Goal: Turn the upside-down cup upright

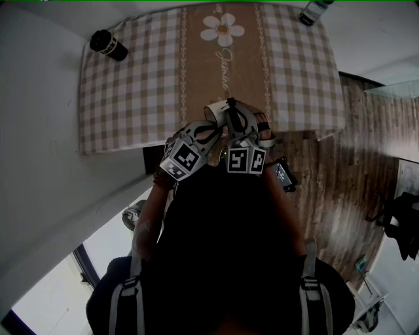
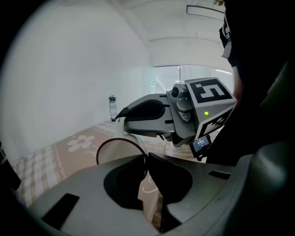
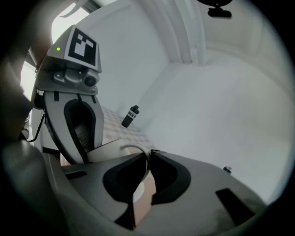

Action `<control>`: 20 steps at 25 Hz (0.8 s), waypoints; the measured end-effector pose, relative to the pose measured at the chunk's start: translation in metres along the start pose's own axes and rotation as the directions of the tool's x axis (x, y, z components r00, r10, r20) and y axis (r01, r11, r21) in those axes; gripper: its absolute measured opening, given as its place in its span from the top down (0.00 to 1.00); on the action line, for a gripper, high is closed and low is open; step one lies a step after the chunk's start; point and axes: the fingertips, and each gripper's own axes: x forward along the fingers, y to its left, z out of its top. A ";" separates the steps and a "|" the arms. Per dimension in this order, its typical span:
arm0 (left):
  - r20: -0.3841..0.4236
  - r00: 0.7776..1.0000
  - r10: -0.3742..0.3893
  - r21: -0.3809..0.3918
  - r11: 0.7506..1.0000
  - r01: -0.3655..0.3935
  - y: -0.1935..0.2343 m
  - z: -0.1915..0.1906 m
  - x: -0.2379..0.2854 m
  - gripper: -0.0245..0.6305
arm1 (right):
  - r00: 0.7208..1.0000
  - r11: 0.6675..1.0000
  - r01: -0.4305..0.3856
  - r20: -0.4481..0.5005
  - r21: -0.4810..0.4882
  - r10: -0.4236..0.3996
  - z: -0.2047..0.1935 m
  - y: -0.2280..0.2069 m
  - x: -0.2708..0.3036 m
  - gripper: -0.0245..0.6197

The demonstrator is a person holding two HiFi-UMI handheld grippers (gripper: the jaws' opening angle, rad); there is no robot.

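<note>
Black bottle, far left of the cloth's flower; my left gripper, nearer me than the flower at the table edge, jaws almost together, pinching the cup by its dark-edged rim; cup straight toward me from the flower, between both grippers; my right gripper, just right, likewise clamped on the cup's wall; second bottle, right of the flower.

Head view steeply down; gripper views close, low; all share table.
</note>
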 end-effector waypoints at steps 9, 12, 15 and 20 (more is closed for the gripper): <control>0.039 0.999 0.019 0.009 1.000 -0.020 -0.008 0.008 -0.007 0.93 | 1.000 1.000 -0.027 0.014 -0.013 0.027 -0.001 0.002 -0.008 0.91; 0.054 0.998 0.032 -0.015 0.999 -0.031 -0.011 0.009 -0.012 0.93 | 0.999 0.999 -0.038 0.015 -0.024 0.039 -0.001 0.005 -0.013 0.90; 0.094 0.994 0.058 -0.071 0.996 -0.052 -0.005 0.012 -0.016 0.93 | 0.999 0.998 -0.047 0.007 0.036 0.047 -0.008 0.002 -0.016 0.86; 0.183 0.976 0.119 -0.128 0.987 -0.097 0.014 0.023 -0.029 0.93 | 0.997 0.812 -0.072 0.060 0.580 0.045 -0.028 -0.021 -0.021 0.76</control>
